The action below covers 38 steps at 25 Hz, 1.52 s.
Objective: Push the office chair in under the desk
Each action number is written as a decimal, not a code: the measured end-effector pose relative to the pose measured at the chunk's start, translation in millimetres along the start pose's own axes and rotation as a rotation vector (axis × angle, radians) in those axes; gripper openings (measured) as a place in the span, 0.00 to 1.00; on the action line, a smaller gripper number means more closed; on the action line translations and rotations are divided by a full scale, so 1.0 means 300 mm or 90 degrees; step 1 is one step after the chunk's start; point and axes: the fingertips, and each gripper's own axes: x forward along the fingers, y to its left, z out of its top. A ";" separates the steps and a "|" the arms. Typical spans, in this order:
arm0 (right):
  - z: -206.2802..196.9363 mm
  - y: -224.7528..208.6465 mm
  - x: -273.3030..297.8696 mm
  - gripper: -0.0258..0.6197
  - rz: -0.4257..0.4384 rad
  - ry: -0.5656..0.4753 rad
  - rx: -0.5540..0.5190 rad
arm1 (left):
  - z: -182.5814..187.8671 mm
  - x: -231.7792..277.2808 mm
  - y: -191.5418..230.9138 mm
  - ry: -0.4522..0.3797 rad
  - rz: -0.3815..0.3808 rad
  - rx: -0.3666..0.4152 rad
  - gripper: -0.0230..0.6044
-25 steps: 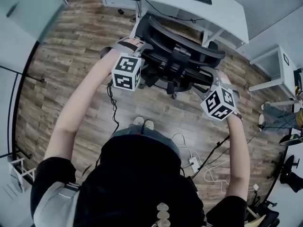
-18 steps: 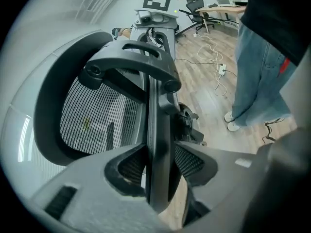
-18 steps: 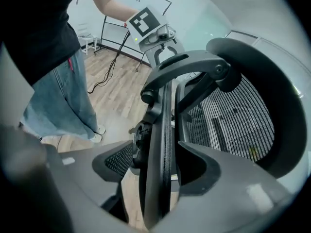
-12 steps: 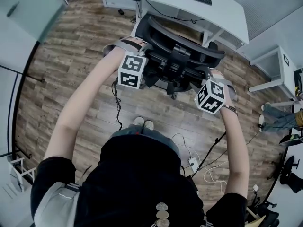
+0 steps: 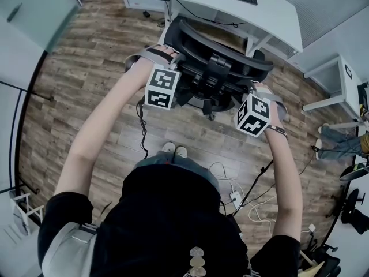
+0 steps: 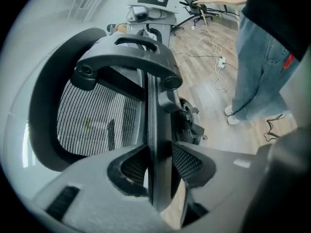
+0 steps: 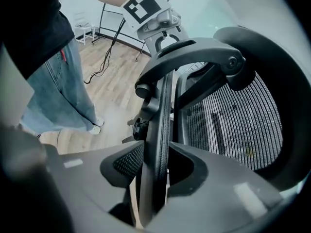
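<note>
Office chair (image 5: 222, 68) faces desk (image 5: 277, 22), backrest spanning left-right; left gripper (image 6: 154, 166) and right gripper (image 7: 158, 171) jaws clamp its frame; wood floor (image 5: 86, 79).

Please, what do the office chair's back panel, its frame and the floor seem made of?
The back panel: woven mesh, likely synthetic; one sees through its fine grid. The frame: matte black, probably moulded plastic; smooth rounded edges. The floor: wood-look planks, grain visible; wood or laminate unclear.
</note>
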 end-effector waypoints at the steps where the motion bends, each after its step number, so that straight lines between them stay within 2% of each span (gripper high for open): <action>1: 0.001 0.001 0.003 0.27 0.002 0.000 0.000 | 0.000 0.000 0.000 0.003 -0.002 0.000 0.29; 7: 0.002 0.010 0.051 0.25 0.018 0.005 -0.022 | -0.002 0.010 0.000 0.012 -0.016 -0.002 0.28; 12: 0.012 0.015 0.044 0.23 0.039 -0.025 0.004 | -0.002 0.005 0.005 0.018 -0.021 -0.006 0.28; 20: 0.011 0.010 0.049 0.23 0.036 -0.042 0.008 | -0.004 0.012 0.009 0.021 -0.027 -0.020 0.28; 29: -0.048 -0.146 0.135 0.22 0.014 -0.027 0.001 | -0.029 0.103 0.115 0.011 -0.034 -0.048 0.27; 38: -0.084 -0.425 0.282 0.22 0.029 -0.035 0.004 | -0.133 0.269 0.324 -0.021 -0.093 -0.099 0.26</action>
